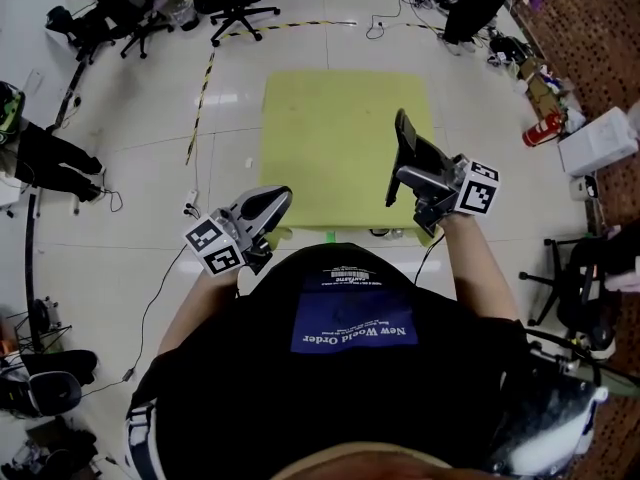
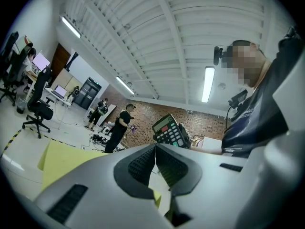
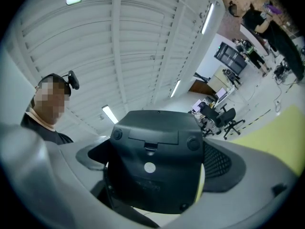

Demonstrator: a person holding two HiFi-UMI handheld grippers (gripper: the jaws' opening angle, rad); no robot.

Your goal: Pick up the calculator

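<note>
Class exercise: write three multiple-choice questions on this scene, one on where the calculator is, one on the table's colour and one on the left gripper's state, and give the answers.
1. Where is the calculator?
A on the table
B in the right gripper
C on the floor

2. What colour is the table?
A yellow-green
B blue
C red

3. The left gripper is:
A wide open
B shut on a cup
C shut and empty

Answers:
1 B, the right gripper view shows the calculator's black back between the jaws.
2 A, the head view shows it.
3 C, the left gripper view shows its jaws meeting on nothing.
</note>
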